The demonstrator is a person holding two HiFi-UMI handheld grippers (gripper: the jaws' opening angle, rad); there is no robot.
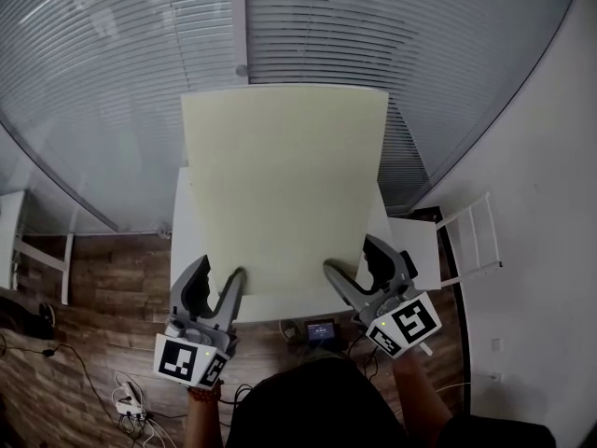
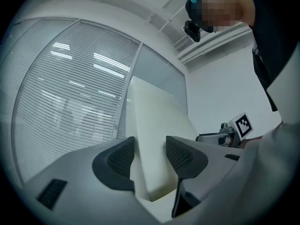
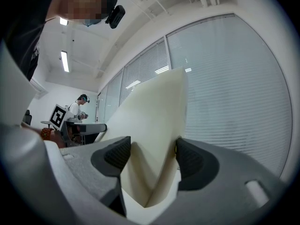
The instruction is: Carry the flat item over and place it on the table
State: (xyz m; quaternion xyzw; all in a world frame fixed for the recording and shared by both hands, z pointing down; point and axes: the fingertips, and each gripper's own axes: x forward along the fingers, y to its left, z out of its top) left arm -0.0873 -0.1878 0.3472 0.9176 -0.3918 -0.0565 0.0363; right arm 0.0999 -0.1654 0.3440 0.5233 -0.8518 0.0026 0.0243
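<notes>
Pale flat item, a thick cream sheet, hangs over the white table and hides most of its top. Its long axis runs from the table's near edge toward the far edge and appears to overshoot it. Both grippers hold the end above the table's near edge. The left gripper is clamped on the corner toward the table's left side, pads pressed against both faces. The right gripper pinches the corner toward the table's right side, where the sheet buckles slightly between the pads. The two grips sit about level, neither nearer. I judge the sheet is not yet laid down; lowering it calls for both corners to descend evenly.
</notes>
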